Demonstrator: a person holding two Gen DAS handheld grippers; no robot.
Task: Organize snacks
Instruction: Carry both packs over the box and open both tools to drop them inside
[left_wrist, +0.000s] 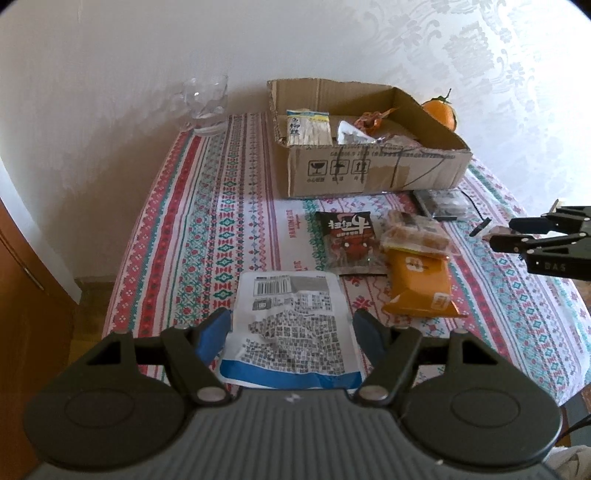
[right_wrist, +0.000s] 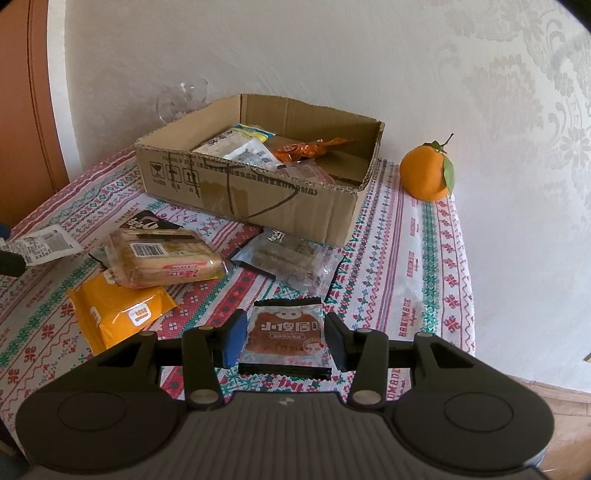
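1 cardboard box (right_wrist: 258, 195), 1 orange (right_wrist: 424, 173)

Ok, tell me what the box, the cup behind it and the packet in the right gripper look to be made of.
Box: brown corrugated cardboard, matte; fluted cut edges show along the rim.
Cup: clear glass, or possibly hard plastic; see-through, with bright glints.
Packet: glossy plastic film, apparently; its clear borders shine and the end seals are crimped. It sits between the right gripper pads.
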